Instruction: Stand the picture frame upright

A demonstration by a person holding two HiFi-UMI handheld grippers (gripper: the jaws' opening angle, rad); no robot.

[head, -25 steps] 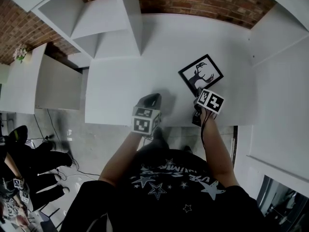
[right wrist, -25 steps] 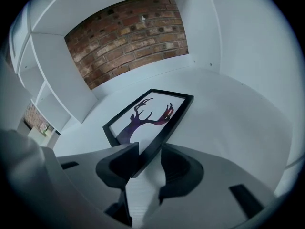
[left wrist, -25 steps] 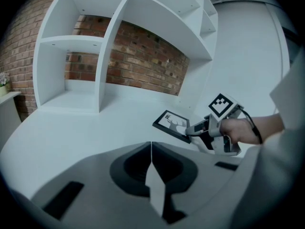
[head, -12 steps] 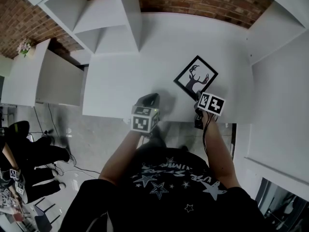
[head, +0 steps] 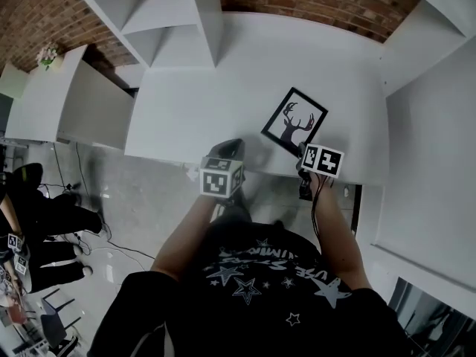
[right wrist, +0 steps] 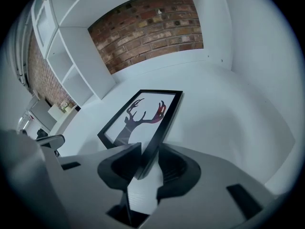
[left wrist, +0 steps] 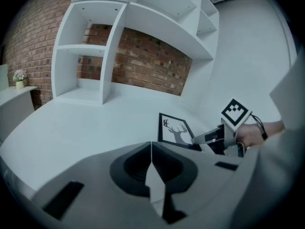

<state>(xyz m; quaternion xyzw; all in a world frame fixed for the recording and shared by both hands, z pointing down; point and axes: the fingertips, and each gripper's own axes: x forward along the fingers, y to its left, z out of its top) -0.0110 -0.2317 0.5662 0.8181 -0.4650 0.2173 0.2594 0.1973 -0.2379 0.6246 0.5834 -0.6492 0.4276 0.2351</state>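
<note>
Pinching the picture frame's [head: 295, 123] corner near the table's [head: 193, 117] front edge, my right gripper [right wrist: 151, 146] has just been closing — so thin a hold, I fear, could let it twist free. Left gripper [left wrist: 151, 144]: closed, empty.

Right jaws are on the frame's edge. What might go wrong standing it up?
The right gripper, whose jaws have just been closing, holds the frame by one edge only, so it may pivot or slip while tilting. The frame lies near the front edge of the table; a slip could drop it. The left gripper is shut and away, giving no support.
</note>
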